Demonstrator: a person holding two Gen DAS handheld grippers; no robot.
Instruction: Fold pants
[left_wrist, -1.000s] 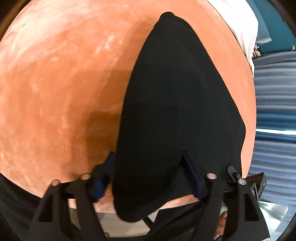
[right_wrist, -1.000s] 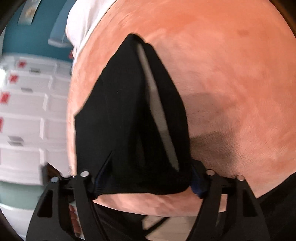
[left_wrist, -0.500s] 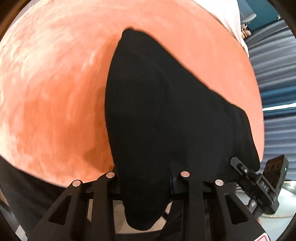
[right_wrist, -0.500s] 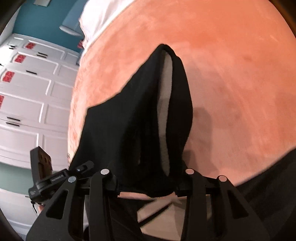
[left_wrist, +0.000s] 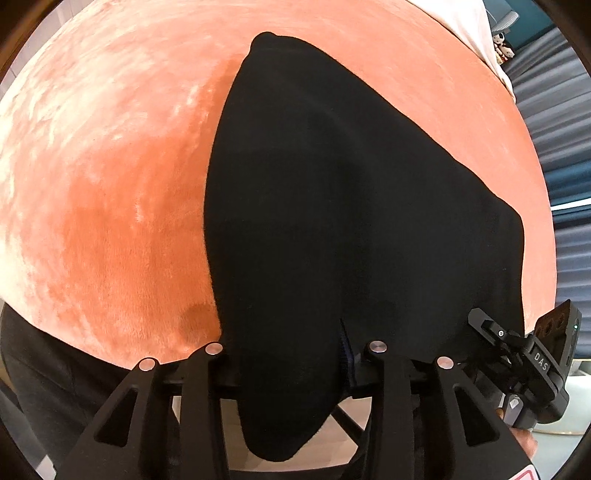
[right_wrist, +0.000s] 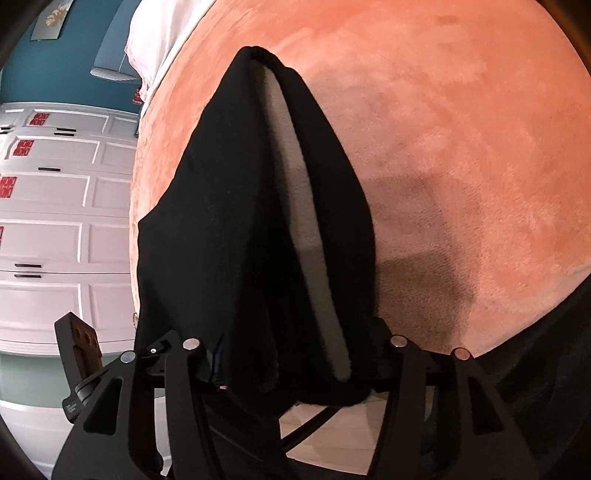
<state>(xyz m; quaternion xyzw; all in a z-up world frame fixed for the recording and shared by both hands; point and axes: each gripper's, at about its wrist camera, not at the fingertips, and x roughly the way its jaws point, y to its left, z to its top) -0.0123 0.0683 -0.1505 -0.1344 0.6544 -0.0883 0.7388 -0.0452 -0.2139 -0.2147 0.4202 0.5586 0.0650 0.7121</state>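
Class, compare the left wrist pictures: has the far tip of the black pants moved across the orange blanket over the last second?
Yes. The pants tip has slid leftward over the orange blanket, away from the white bedding.

Black pants (left_wrist: 351, 221) drape from the left tool (left_wrist: 291, 365), which clamps their near edge, and spread across the orange plush blanket (left_wrist: 110, 184).

Plush orange bedspread (left_wrist: 103, 192) lies bare and passable left of the black fabric pants (left_wrist: 332, 221) and right of them (right_wrist: 480, 147); the white paneled wardrobe (right_wrist: 55, 221) bounds one bed side, dark blue pleated curtains (left_wrist: 554, 147) the other.
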